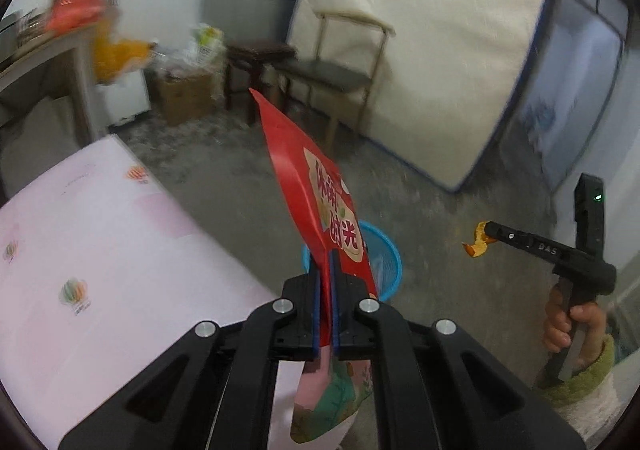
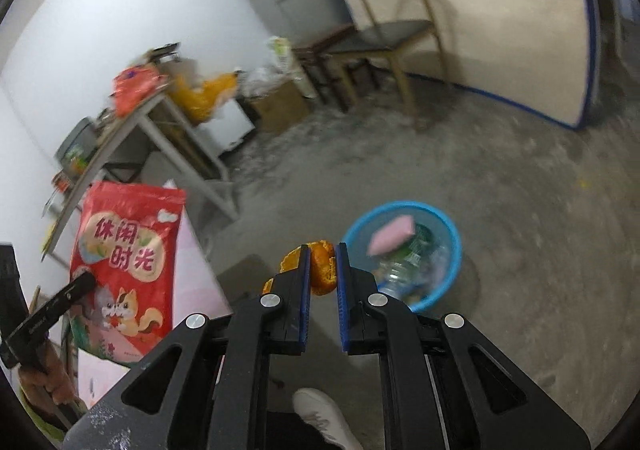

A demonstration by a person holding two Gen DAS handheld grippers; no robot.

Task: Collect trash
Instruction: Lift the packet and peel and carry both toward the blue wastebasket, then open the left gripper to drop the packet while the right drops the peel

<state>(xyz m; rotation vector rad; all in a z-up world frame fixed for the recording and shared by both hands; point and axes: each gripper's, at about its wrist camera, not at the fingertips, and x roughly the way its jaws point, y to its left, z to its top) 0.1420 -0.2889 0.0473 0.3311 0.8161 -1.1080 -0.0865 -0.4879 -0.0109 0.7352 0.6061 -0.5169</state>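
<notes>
Right gripper (image 2: 323, 270) up close is clamped on the orange peel (image 2: 322, 264), left gripper (image 1: 327, 290) pinches the red snack bag (image 1: 316, 190), both nearing the blue basket (image 2: 452, 238) at centre frame, so get squarely over its rim before releasing.
</notes>
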